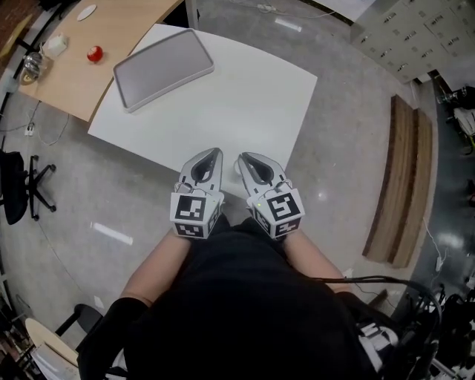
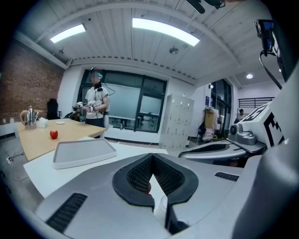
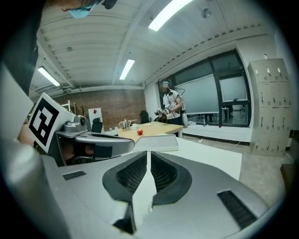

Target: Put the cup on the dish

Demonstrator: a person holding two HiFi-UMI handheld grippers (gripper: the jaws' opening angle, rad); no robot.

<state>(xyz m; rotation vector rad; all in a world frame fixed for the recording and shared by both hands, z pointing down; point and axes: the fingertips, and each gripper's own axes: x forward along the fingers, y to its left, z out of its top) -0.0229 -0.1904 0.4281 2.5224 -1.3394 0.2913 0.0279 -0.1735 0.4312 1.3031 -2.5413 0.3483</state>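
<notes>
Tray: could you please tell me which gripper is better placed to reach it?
Left, probably: the tray lies ahead and left, nearer the left gripper; the right gripper would have to cross over.

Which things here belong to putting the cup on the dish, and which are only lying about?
Job: cup, mostly hidden; grey tray; left hand-held gripper; right hand-held gripper.
Lying about: red object; kettle; small plate; chair.
</notes>
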